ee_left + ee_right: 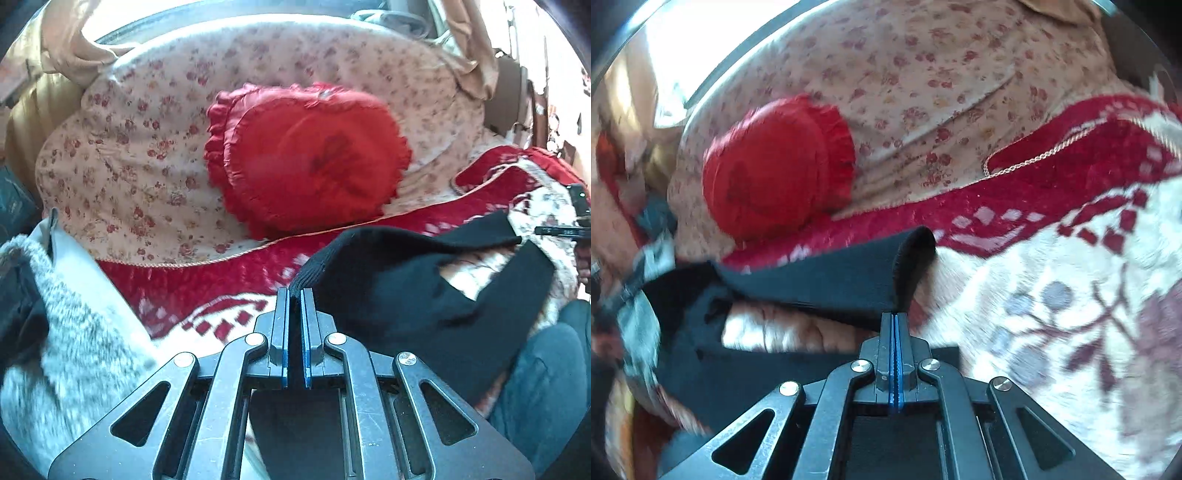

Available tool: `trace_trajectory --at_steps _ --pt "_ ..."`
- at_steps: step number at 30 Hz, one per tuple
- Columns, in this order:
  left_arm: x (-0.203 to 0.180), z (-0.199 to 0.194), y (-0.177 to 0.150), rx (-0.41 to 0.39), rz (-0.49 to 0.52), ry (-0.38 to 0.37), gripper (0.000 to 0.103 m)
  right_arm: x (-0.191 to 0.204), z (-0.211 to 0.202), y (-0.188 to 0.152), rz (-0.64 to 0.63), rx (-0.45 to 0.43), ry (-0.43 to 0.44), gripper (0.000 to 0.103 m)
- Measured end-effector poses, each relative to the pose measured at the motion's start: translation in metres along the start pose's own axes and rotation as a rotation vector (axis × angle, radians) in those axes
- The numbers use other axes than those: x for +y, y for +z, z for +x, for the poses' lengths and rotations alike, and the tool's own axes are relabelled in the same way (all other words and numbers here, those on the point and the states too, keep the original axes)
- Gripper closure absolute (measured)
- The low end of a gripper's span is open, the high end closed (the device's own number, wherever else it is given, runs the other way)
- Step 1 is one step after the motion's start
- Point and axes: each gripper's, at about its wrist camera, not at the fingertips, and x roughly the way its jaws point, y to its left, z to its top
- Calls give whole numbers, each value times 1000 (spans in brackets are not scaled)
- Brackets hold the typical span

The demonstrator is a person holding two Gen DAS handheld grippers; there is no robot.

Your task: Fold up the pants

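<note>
Fingers of both grippers pinch the black pants (406,295) at their ribbed ends, lifting them above the bed's red-and-white blanket (207,280).

Left gripper (295,295) clamps a ribbed cuff; right gripper (895,317) is pressed tight on a ribbed hem, the cloth sagging between them with a gap showing the blanket. The fold appears just begun; next, both ends likely need carrying together so the legs lie matched and flat. Only the left view shows the grey furry garment (74,332); the right view shows more blanket pattern. A red heart cushion (306,155) rests on the flowered pillow (129,147) behind.
</note>
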Motion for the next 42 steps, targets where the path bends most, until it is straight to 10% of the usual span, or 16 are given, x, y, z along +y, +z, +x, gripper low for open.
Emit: trace_trajectory --at_steps 8,11,14,21,29,32,42 --pt "-3 -26 -72 22 -129 -1 99 -18 -28 -30 -17 65 47 103" --pt "-12 -28 -83 15 -165 -23 99 -36 -18 -25 278 35 278 93" --pt "-19 -25 -89 17 -196 -32 99 -46 4 -21 484 33 315 61" --pt "-27 -21 -91 15 -215 -44 99 -68 45 -37 874 56 329 61" --pt "-26 -18 -90 7 -250 -25 99 -64 61 -35 938 63 377 62" --pt "-26 -19 -90 6 -248 -19 99 -61 56 -25 860 76 310 96" --pt "6 -46 -103 -44 -332 54 99 -37 -20 -26 530 -17 250 98"
